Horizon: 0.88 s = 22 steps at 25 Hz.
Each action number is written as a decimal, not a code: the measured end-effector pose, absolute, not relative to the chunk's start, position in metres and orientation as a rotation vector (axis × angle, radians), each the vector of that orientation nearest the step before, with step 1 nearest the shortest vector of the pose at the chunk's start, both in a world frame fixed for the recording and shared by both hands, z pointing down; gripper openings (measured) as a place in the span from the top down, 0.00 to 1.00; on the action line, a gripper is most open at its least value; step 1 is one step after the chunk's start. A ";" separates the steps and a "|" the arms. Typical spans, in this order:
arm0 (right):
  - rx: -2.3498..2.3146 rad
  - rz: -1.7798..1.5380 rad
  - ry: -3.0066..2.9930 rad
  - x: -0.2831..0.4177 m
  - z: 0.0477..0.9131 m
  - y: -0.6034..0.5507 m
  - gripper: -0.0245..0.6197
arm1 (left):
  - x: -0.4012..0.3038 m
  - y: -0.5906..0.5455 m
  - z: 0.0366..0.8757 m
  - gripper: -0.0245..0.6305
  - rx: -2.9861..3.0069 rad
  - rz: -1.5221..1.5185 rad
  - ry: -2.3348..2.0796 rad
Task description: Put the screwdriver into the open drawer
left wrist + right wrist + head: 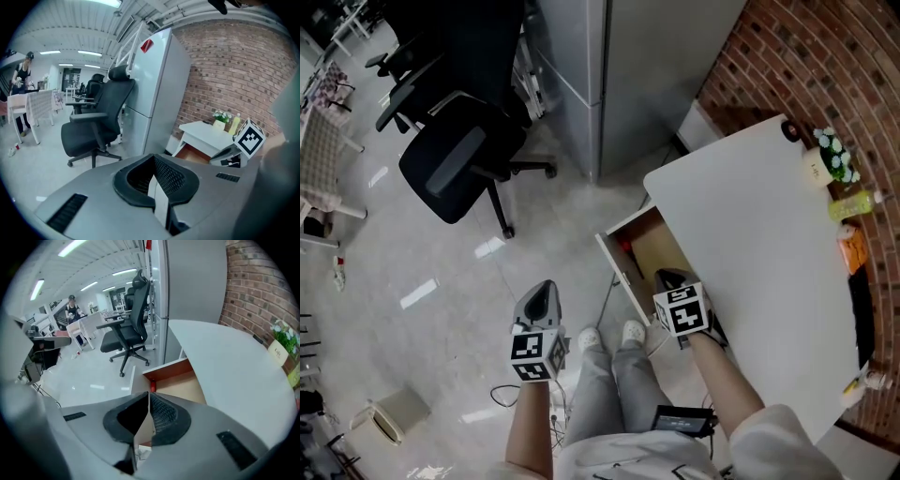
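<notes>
Both grippers are pressed together and empty; the screwdriver is already in the open drawer.

Left gripper [546, 292] hangs over the floor beside the person's knees, its jaws closed on nothing and pointing toward the black office chair [455, 159] far to the left, well apart from the drawer [621, 277]. To its right, the drawer stands pulled out from under the white table [750, 225]. Only the red handle of the screwdriver [623, 247] shows, at the drawer's far corner against the front panel. Right gripper [668, 278] hovers over the drawer's near part with its jaws also closed on nothing. In the right gripper view the screwdriver [152, 386] sits just beyond the jaw tips, not touching them. Bottles and a small flower pot line the table's right edge along the brick wall.
</notes>
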State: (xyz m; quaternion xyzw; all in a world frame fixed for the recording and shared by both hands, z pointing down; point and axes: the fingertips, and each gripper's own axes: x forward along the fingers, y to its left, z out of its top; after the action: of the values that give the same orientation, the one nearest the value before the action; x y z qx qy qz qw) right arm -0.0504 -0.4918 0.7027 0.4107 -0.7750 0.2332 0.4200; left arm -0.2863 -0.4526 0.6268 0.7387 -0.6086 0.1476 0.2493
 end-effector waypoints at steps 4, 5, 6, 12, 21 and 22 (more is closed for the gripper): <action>1.045 0.553 -2.004 -0.055 0.662 -0.485 0.93 | -0.290 -0.445 0.601 0.95 2.024 0.374 -1.678; 1.046 0.542 -2.022 -0.057 0.652 -0.483 0.93 | -0.291 -0.442 0.594 0.95 2.024 0.366 -1.686; 1.046 0.531 -2.038 -0.057 0.642 -0.482 0.93 | -0.292 -0.440 0.588 0.95 2.024 0.357 -1.692; 1.015 0.444 -2.172 -0.057 0.578 -0.475 0.93 | -0.288 -0.435 0.545 0.95 2.063 0.308 -1.728; 1.086 0.306 -2.280 -0.050 0.496 -0.466 0.93 | -0.274 -0.430 0.477 0.95 2.174 0.235 -1.764; 1.094 0.277 -2.301 -0.050 0.485 -0.466 0.93 | -0.272 -0.431 0.469 0.95 2.188 0.222 -1.768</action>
State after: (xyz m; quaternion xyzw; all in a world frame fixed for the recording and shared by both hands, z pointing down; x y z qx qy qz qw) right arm -0.0496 -0.4659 0.4854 0.4090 -0.8605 0.1037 0.2854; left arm -0.2723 -0.4309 0.4693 0.7655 -0.6186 0.0778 0.1593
